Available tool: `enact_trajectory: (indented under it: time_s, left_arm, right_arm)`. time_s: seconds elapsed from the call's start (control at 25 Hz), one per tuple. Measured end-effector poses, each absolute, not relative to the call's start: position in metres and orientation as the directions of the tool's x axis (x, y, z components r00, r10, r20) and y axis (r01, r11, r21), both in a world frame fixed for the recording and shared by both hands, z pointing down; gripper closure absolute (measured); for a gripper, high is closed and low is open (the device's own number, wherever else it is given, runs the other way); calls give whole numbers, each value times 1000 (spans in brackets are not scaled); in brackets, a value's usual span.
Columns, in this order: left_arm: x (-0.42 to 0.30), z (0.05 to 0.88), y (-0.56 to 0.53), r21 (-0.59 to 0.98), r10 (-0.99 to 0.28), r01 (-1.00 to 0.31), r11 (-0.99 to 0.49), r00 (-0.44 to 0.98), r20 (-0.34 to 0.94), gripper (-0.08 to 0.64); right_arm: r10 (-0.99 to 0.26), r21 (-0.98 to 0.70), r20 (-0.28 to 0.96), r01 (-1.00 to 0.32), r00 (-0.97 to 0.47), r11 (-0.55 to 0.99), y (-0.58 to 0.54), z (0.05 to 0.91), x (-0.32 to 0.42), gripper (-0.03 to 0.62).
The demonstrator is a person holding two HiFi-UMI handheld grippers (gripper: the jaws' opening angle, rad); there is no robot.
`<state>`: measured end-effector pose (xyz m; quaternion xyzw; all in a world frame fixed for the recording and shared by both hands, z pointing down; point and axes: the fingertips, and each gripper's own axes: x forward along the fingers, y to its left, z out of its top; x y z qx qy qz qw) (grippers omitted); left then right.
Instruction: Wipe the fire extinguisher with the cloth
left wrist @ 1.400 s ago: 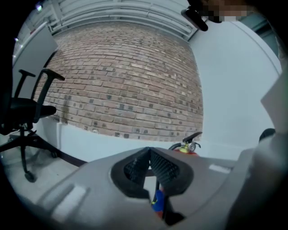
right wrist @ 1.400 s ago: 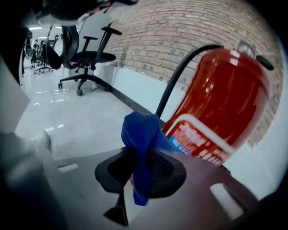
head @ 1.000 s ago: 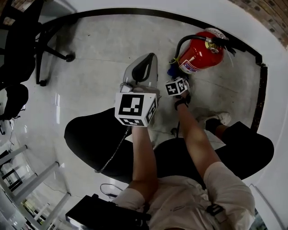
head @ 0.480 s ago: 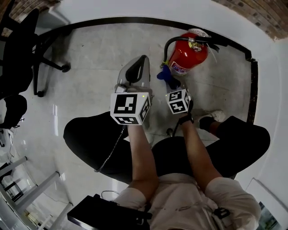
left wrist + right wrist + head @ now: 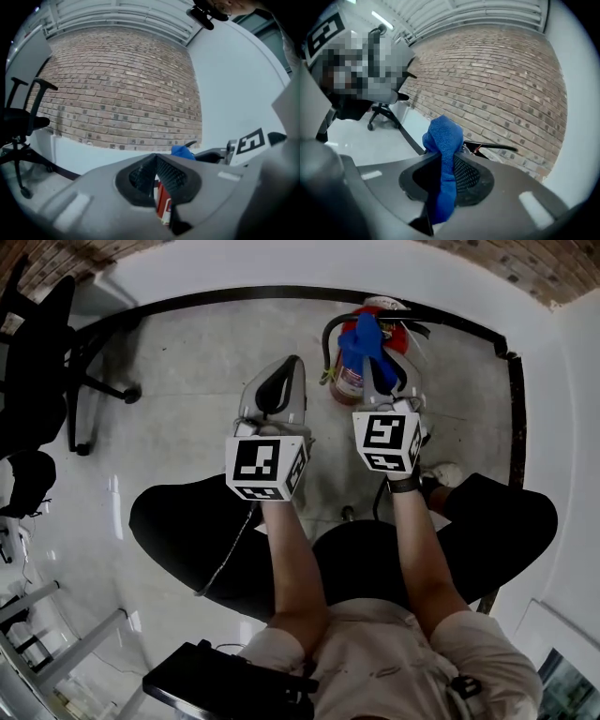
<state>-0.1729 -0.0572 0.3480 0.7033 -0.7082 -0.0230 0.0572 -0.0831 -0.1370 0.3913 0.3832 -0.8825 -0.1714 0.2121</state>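
Count: 1 fire extinguisher (image 5: pixel 348 379), 1 cloth (image 5: pixel 366 334), 2 grippers, 2 marker cubes, 1 office chair (image 5: pixel 47 352).

Right gripper (image 5: pixel 380 367): jaws clamped on the blue cloth. In the right gripper view the cloth (image 5: pixel 444 136) runs down between the pads, with a bunched end sticking out past the tips. In the head view that bunched end sits over the top of the extinguisher. Can't tell if it touches or is just above.

Left gripper (image 5: pixel 292 365): jaws closed tip to tip, nothing held. It's just left of the extinguisher and apart from it. In the left gripper view a red and white sliver of the extinguisher (image 5: pixel 161 201) shows through the gap below the tips. The cloth (image 5: pixel 183 151) pokes up beyond the jaws to the right.

The extinguisher is red and stands on the grey floor (image 5: pixel 187 362) by the white wall base, near the corner. A black hose (image 5: pixel 327 334) loops off its left side. The right gripper view shows its black lever (image 5: pixel 487 146) just past the cloth.

Writing: the extinguisher has a light label low on the body, with print too small to read. The cubes (image 5: pixel 265 466) (image 5: pixel 387 441) have black and white square patterns, no text.

The brick wall (image 5: pixel 122 84) is behind, and the chair is well off to the left.
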Motion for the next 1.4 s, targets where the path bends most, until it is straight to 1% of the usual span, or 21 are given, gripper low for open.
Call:
enact_trajectory:
  time_s: [0.12, 0.24, 0.32, 0.44, 0.6, 0.8, 0.92, 1.04, 1.12, 1.2, 1.28, 1.4]
  left_arm:
    - [-173, 359, -56, 89, -996, -996, 26, -19, 82, 561]
    - [-180, 367, -53, 88, -994, -995, 44, -35, 101, 561]
    - [-182, 370, -51, 87, -994, -995, 46, -37, 106, 561]
    - [-187, 376, -51, 93, -993, -994, 51, -40, 113, 561]
    - [-197, 389, -49, 109, -989, -991, 76, -61, 134, 561]
    - [-205, 399, -48, 111, -985, -990, 89, -71, 159, 561]
    - [-205, 402, -51, 109, -984, -991, 83, -64, 167, 561]
    - [-201, 404, -56, 105, -984, -992, 69, -51, 171, 561]
    - [-199, 403, -58, 100, -984, -993, 67, -50, 170, 561]
    - [-198, 396, -59, 96, -986, -993, 68, -52, 158, 561]
    - [-197, 386, -60, 101, -989, -992, 69, -55, 138, 561]
    - [-190, 370, -62, 94, -993, -994, 49, -39, 114, 561]
  right_arm:
    - [-697, 393, 269, -584, -665, 710, -124, 409, -93, 525]
    - [-632, 313, 401, -548, -664, 775, -112, 471, -101, 525]
    - [-609, 302, 482, -533, -630, 790, -116, 525, -102, 525]
    - [-580, 332, 567, -481, -586, 811, -119, 595, -108, 525]
    - [-539, 356, 684, -419, -492, 835, -116, 684, -106, 526]
    - [-461, 336, 813, -361, -355, 870, -111, 769, -93, 526]
    - [-430, 345, 854, -301, -292, 889, -111, 803, -85, 525]
    - [-409, 344, 871, -254, -273, 904, -112, 816, -84, 526]
    - [-388, 310, 873, -280, -295, 909, -110, 806, -86, 525]
    - [-378, 263, 844, -321, -380, 910, -107, 774, -93, 525]
    - [-383, 244, 787, -327, -483, 913, -98, 724, -102, 525]
    - [-412, 273, 677, -313, -610, 910, -80, 631, -104, 523]
